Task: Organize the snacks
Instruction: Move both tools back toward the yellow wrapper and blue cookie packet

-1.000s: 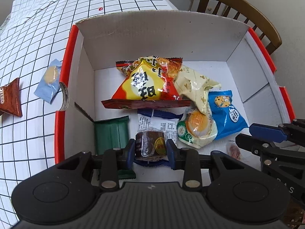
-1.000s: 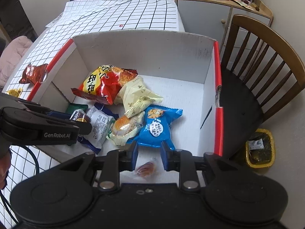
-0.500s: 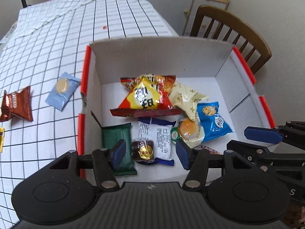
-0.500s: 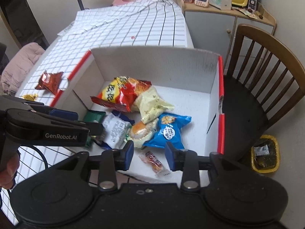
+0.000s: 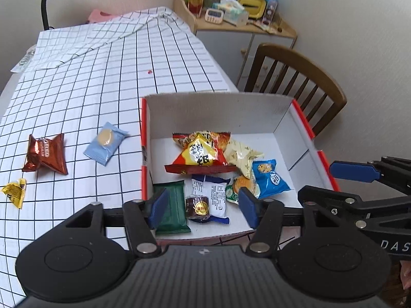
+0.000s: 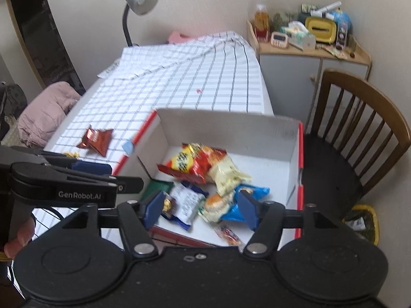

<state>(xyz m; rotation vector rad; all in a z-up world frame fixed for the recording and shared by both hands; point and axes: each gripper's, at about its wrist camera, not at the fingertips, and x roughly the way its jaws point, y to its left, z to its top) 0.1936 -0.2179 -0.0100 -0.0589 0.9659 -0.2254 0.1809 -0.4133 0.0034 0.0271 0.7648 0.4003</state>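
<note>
A white box with red edges (image 5: 282, 118) (image 6: 231, 125) holds several snacks: a red-yellow chip bag (image 5: 200, 151), a cream packet (image 5: 242, 156), a blue cookie packet (image 5: 269, 177), a green bar (image 5: 170, 205) and a small brown round chocolate (image 5: 199, 206). A small orange-red candy (image 6: 227, 233) lies near the box's front wall. My left gripper (image 5: 203, 206) hangs above the box's near end, jaws opening, nothing between them. My right gripper (image 6: 200, 206) is likewise above the box, jaws opening and empty. On the checked cloth lie a brown packet (image 5: 46, 154), a light blue packet (image 5: 106, 142) and a yellow wrapper (image 5: 14, 192).
A wooden chair (image 6: 359, 133) stands right of the box. A cabinet (image 5: 244, 33) with clutter sits at the back, beside a desk lamp (image 6: 138, 0). A yellow bin (image 6: 364, 223) is on the floor. A pink cushion (image 6: 46, 110) lies at the table's left.
Both grippers let go of their snacks, the chocolate and the small candy, which now lie in the box. Both rose and drew back, their jaws spreading wider.
</note>
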